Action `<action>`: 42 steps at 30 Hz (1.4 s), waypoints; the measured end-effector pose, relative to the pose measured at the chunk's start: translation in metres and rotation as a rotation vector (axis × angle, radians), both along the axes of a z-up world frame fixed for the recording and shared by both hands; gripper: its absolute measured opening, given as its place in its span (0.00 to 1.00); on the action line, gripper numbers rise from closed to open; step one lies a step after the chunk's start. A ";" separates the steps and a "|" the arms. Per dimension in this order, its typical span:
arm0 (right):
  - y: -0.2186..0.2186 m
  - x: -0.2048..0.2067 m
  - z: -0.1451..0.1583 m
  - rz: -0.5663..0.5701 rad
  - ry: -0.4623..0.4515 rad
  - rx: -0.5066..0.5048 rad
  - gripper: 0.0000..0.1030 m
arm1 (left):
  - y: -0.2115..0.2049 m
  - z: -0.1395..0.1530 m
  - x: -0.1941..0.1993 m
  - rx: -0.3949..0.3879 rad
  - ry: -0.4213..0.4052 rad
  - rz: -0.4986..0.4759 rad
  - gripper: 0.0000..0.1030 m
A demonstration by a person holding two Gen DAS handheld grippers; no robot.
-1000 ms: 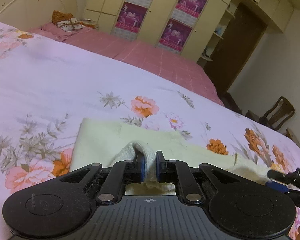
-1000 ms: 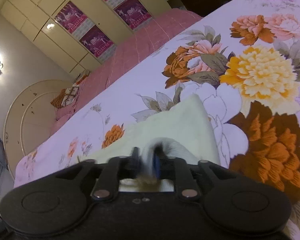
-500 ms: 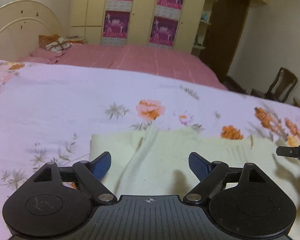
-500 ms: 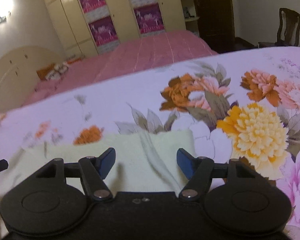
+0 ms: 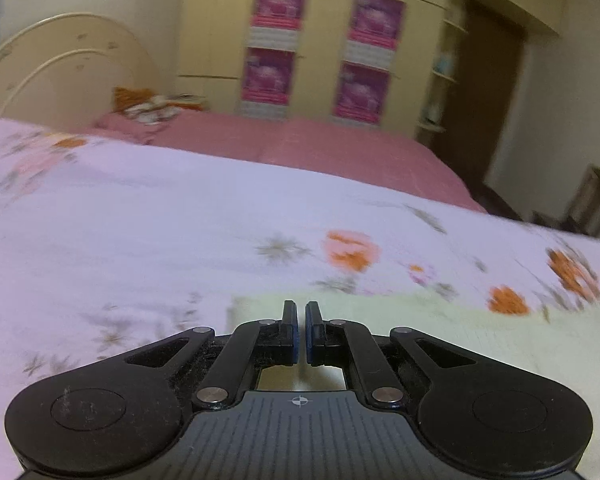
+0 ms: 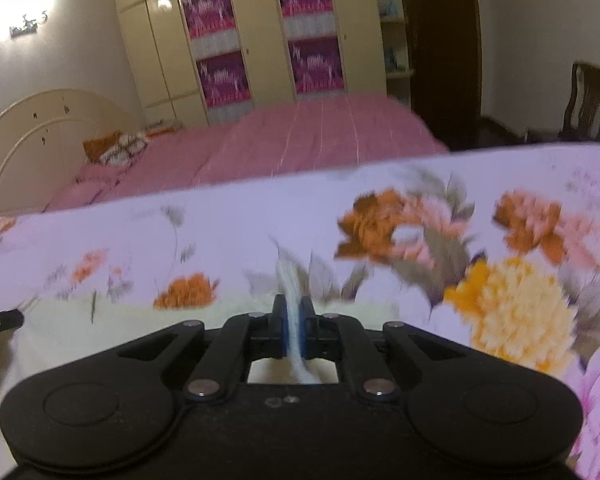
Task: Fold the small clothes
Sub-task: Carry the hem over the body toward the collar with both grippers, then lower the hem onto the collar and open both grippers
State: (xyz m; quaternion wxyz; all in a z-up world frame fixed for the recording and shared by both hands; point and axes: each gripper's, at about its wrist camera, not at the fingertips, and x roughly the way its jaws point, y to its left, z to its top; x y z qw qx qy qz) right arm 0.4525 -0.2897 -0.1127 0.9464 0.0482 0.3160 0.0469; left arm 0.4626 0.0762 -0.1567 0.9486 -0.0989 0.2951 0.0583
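A pale yellow knit garment (image 5: 480,336) lies flat on the floral bedsheet (image 5: 140,232). My left gripper (image 5: 301,316) is shut over the garment's left part, with nothing visible between its blue pads. My right gripper (image 6: 295,312) is shut on a raised fold of the garment (image 6: 290,280) at its right end; the cloth sticks up between the pads. The garment also shows in the right wrist view (image 6: 100,328), with the tip of the left gripper at the far left edge (image 6: 0,320). Both views are motion-blurred.
The floral sheet (image 6: 500,280) spreads wide on all sides. Behind it is a pink bed (image 5: 320,148) with pillows (image 5: 148,104) and a cream headboard (image 5: 60,72). A wardrobe (image 5: 320,40) stands at the back, a wooden chair (image 6: 588,100) at the right.
Both grippers were shut on the cloth, opened half a second ago, and have now shut again. The right one has pinched up a fold; both views have shifted and blurred.
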 end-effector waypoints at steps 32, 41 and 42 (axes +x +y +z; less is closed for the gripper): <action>-0.003 0.004 -0.023 0.040 0.128 0.007 0.07 | -0.029 0.000 0.001 0.051 0.069 -0.195 0.03; -0.002 -0.003 0.000 0.006 -0.025 -0.087 0.04 | -0.017 0.000 0.009 0.057 0.026 -0.105 0.03; -0.004 0.003 -0.008 -0.007 0.011 -0.098 0.04 | -0.018 -0.009 0.013 0.076 0.061 -0.112 0.03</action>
